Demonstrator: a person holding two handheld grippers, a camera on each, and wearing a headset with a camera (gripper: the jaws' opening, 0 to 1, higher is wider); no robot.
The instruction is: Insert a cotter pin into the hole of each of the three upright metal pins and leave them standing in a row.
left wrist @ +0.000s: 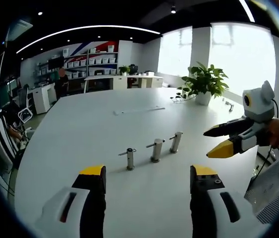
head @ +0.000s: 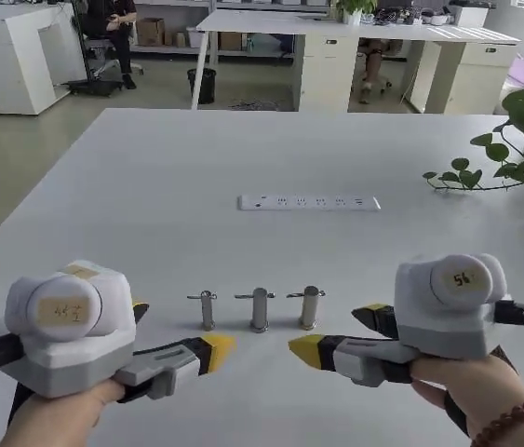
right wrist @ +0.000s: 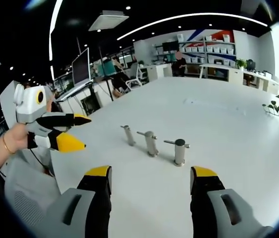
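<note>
Nearer the person than the white power strip [head: 309, 202], three short steel cylinders stand upright in a straight row on the smooth, matte white table [head: 150, 186]: the left pin [head: 208, 310], the middle pin [head: 259, 309] and the right pin [head: 310, 307]. The row runs parallel to the strip's long edge, and the pins stand apart from one another at even gaps. Each is a polished round shaft with a slightly wider flat cap. Thin wire cotter pins [head: 243, 296] pass crosswise through the shafts just under the caps, one in each, their ends jutting out to the left.

On the person's side of the row, farther again from the power strip, both tools hover above the table and touch nothing. The left gripper [head: 178, 328] has a rounded white plastic body, grey jaw arms and wedge-shaped yellow tips. Its jaws are spread wide, with nothing between them. The right gripper [head: 331, 331], of the same build, also has its jaws spread and holds nothing. The yellow tips of the two point inward at each other, just short of the pins. The left hand [head: 61, 424] and right hand [head: 471, 377] grip the handles, and a bracelet [head: 517, 419] of round reddish beads circles the right wrist.

To the right of the power strip, a leafy green plant [head: 522, 140] trails thin stems over the table edge.
</note>
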